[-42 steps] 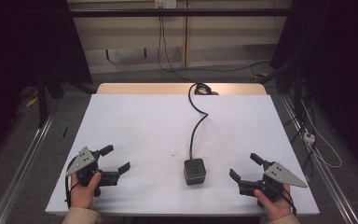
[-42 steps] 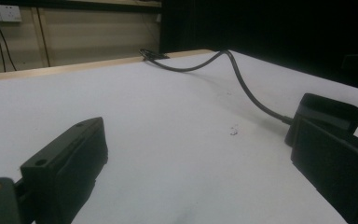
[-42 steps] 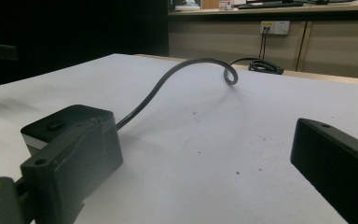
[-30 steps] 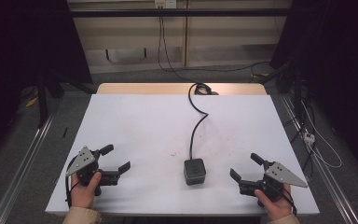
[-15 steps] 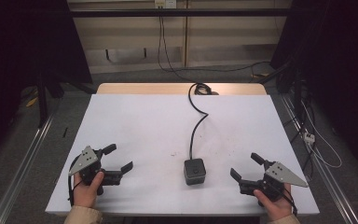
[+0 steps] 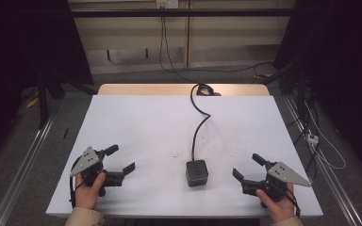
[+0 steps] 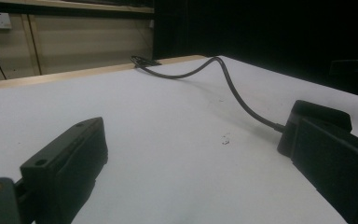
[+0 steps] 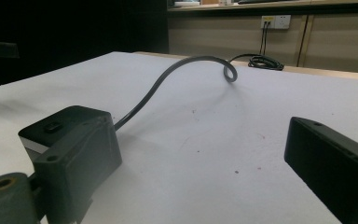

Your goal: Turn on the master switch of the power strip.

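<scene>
While scanning from the left edge, can spot the left tongs (image 6: 122, 157) parked low on the white surface (image 6: 160, 117), gripped from behind by the left hand (image 6: 89, 188). Spread wide and grasping nothing, tips aimed inward toward the middle. Probably held that way to keep a clear line on the target. Moving along, lots of bare surface, then the little black box (image 6: 197, 172) sitting flat near the front edge, roughly between the two tools and a bit closer to the right one. Touched by neither. Has a black cable (image 6: 195, 132) snaking off its far side in an S-curve up to the back edge, humped up off the surface in places, so expect some tug if the box gets lifted. From the left gripper view, peeks out just behind the right-hand jaw (image 7: 319, 112); from the right gripper view, sits behind the left-hand jaw (image 8: 60, 123). So both tools angled straight at it. Finishing at the right, the right tongs (image 6: 246, 165) in the right hand (image 6: 275, 205): same story, released, gaping, resting low and near the box but apart from it. Looks like a ready pose before a grab, no contact made yet.
</scene>
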Demonstrator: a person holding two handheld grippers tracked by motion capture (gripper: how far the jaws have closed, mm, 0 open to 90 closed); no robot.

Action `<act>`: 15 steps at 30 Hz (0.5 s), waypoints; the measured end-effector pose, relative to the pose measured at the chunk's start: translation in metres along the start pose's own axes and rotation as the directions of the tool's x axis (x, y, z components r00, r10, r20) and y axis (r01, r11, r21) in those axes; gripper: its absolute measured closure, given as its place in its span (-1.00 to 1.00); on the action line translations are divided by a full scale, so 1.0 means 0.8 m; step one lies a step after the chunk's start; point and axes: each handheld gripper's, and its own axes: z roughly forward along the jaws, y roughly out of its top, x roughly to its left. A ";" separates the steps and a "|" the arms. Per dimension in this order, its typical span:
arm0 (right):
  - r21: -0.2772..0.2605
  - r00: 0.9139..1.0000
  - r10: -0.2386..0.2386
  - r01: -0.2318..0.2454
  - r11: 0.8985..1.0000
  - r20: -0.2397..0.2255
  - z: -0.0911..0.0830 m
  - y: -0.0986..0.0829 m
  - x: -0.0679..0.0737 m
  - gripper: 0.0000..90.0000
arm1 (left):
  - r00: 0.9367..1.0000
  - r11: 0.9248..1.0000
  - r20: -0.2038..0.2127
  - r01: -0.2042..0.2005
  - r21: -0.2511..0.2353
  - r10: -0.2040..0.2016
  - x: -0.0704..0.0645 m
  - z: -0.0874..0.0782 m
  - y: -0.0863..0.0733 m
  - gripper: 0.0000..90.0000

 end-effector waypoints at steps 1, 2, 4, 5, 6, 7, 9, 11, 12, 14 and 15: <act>0.002 1.000 0.001 -0.001 1.000 0.001 0.001 0.000 0.000 -0.83 | 1.000 1.000 0.002 0.001 0.000 -0.001 0.000 0.000 0.000 -0.93; 0.002 1.000 0.011 -0.011 1.000 0.000 0.001 0.001 0.001 -0.83 | 1.000 1.000 0.003 0.001 0.001 -0.001 0.000 0.001 0.000 -0.93; 0.004 1.000 0.002 -0.002 1.000 -0.002 0.002 0.001 0.001 -0.81 | 1.000 1.000 0.002 -0.004 0.004 0.004 -0.001 0.001 0.000 -0.93; 0.000 1.000 0.017 -0.017 1.000 -0.003 0.003 0.003 0.002 -0.80 | 1.000 1.000 0.004 -0.004 0.006 0.004 -0.001 0.001 0.000 -0.93; 0.002 1.000 0.011 -0.011 1.000 -0.005 0.003 0.003 0.002 -0.78 | 1.000 1.000 0.004 -0.005 0.006 0.005 -0.002 0.001 0.000 -0.93; 0.005 1.000 0.011 -0.011 1.000 -0.006 0.004 0.004 0.003 -0.77 | 1.000 1.000 0.004 -0.006 0.004 0.006 -0.002 0.001 0.000 -0.93; 0.009 1.000 0.005 -0.005 1.000 -0.006 0.005 0.005 0.004 -0.74 | 1.000 1.000 0.001 -0.010 0.002 0.010 -0.002 0.001 0.001 -0.93; 0.013 1.000 0.009 -0.009 1.000 -0.010 0.005 0.007 0.005 -0.71 | 1.000 1.000 0.000 -0.011 0.000 0.011 -0.002 0.001 0.002 -0.93; 0.013 1.000 0.007 -0.007 1.000 -0.013 0.005 0.007 0.004 -0.70 | 1.000 1.000 -0.001 -0.010 -0.001 0.010 -0.002 0.002 0.002 -0.93; 0.017 1.000 0.008 -0.008 1.000 -0.018 0.005 0.008 0.004 -0.66 | 1.000 1.000 -0.003 -0.006 0.003 0.006 -0.002 0.003 0.002 -0.93; 0.020 1.000 0.009 -0.009 1.000 -0.021 0.005 0.008 0.003 -0.63 | 1.000 1.000 -0.003 -0.002 -0.001 0.002 -0.002 0.004 0.002 -0.93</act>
